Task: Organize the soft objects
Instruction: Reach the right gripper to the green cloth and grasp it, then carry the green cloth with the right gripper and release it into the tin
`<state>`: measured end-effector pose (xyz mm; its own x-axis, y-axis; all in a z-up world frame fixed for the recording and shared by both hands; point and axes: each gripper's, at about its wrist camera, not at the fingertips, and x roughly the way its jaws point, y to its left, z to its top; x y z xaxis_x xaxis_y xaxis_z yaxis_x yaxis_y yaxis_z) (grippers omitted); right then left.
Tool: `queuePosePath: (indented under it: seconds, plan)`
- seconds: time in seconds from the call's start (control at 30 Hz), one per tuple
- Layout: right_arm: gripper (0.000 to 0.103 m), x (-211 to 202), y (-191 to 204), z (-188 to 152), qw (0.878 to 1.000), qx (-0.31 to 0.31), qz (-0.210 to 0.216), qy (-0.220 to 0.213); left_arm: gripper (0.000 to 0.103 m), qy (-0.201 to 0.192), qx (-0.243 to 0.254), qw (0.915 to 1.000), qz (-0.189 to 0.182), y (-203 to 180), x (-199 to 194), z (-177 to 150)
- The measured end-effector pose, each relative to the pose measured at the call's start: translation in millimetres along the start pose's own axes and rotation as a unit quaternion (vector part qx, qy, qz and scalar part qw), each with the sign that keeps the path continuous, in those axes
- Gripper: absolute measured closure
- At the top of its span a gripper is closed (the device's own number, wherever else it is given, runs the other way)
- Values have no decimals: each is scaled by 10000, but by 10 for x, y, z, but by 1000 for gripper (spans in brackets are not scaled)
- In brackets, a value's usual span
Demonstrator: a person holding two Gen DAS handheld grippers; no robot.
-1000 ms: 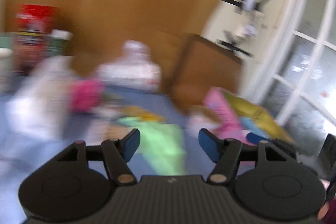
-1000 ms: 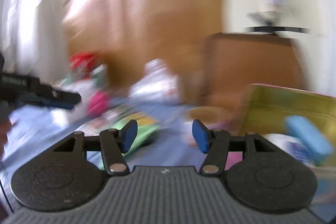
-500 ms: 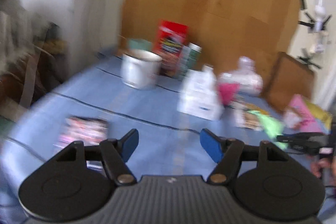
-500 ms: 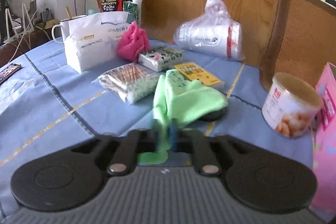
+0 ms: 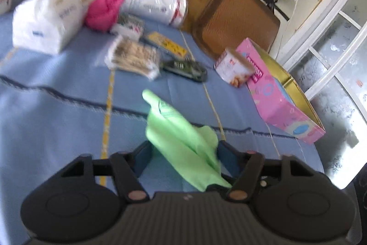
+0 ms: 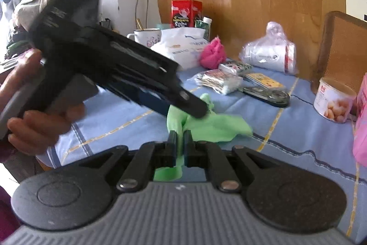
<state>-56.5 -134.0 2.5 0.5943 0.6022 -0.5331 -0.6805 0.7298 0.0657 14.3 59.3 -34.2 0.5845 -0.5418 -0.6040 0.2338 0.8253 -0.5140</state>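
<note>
A blue-clothed counter [image 6: 298, 130] carries the clutter of my sorting job, ordered here by bulk. Off the far right corner stands a brown chair back [image 5: 236, 17]. Along the right edge lies an open pink box [image 5: 279, 98] with a gold inside. Toward the far left corner sits a white paper bag [image 5: 50, 15], and beside it a clear plastic bag of white rolls [image 5: 158, 4].

Near the front edge, at the middle, hangs the green cloth [image 6: 213, 123], part draped on the counter. My right claw [image 6: 180, 141] is pinched tight on one bunched fold of it. My left claw [image 5: 183, 157] stands wide apart, a blue pad on either side of the cloth, gripping nothing; the right wrist view shows it reaching in from the left, its tip at the cloth.

Smaller things sit mid-counter: a crumpled pink cloth [image 6: 212, 54] by the paper bag, a white tin [image 6: 332, 100] next to the pink box, a packet of sticks [image 5: 135, 56], and a dark flat gadget [image 5: 185, 68].

The green cloth looks light, limp and thin; I judge it will sag and slide unless taken at a corner or hem, well apart from the fold already pinched.
</note>
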Motion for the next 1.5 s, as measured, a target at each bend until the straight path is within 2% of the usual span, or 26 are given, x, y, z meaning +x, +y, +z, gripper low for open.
queuePosePath:
  seconds: [0.07,0.13,0.27,0.3,0.33,0.4,0.43,0.5,0.57,0.6,0.67,0.73,0.77,0.8,0.83,1.0,1.1,1.3,1.33,1.43,1.5]
  plan:
    - [94,20,-17,12,10000,45,74,-24,80,46,-26,10000,-67,16,29,-27]
    - [94,54,-32,8,9999,82,79,-5,85,91,-151,9997,-172,60,64,-26]
    - [87,84,-60,-17,9999,102,8,63,87,93,-290,9993,-199,114,113,-18]
    - [76,78,-57,-22,10000,89,0,10,87,88,-299,9993,-203,121,108,-15]
    - [56,72,-59,-23,9999,75,-71,6,87,82,-295,9993,-200,121,104,-22]
    - [36,58,-69,-17,9998,53,-215,-23,87,77,-287,9993,-213,126,100,-29]
    - [29,62,-76,-5,9997,40,-225,-15,87,78,-287,9993,-225,130,97,-33]
    - [23,119,-99,34,9998,-5,-151,152,87,84,-250,9993,-247,132,92,-37]
    - [22,199,-127,66,9995,-21,-105,298,87,106,-200,9994,-267,114,96,-34]
    - [22,258,-156,78,9993,23,-55,382,87,128,-172,9993,-295,102,96,-33]
    - [31,360,-231,73,9980,308,145,530,87,163,-62,9991,-399,42,86,-23]
    - [73,347,-244,72,9977,412,322,434,90,121,164,9990,-407,-67,54,-3]
    - [77,329,-247,70,9976,470,307,404,89,81,320,9988,-372,-142,41,18]
    - [86,291,-245,65,9978,500,277,323,89,68,393,9984,-393,-194,37,45]
    - [90,253,-253,59,9981,516,215,245,89,75,444,9980,-438,-249,46,78]
    - [90,-119,-440,57,9959,726,-357,-406,88,41,881,9927,-826,-706,182,317]
    - [90,-398,-593,51,9892,696,-985,-828,88,11,1348,9854,-1035,-1143,363,471]
    - [90,-936,-1107,-12,9620,931,-2148,-1406,84,-15,2029,9687,-1431,-2078,839,702]
    - [90,-1008,-1199,-27,9566,962,-2331,-1458,81,-29,2087,9669,-1470,-2198,908,724]
    - [90,-1207,-1502,-96,9375,1117,-2894,-1577,60,-170,2186,9665,-1337,-2455,1087,743]
    - [90,-1263,-1749,-153,9230,1221,-3332,-1488,59,-220,2172,9689,-1165,-2501,1181,735]
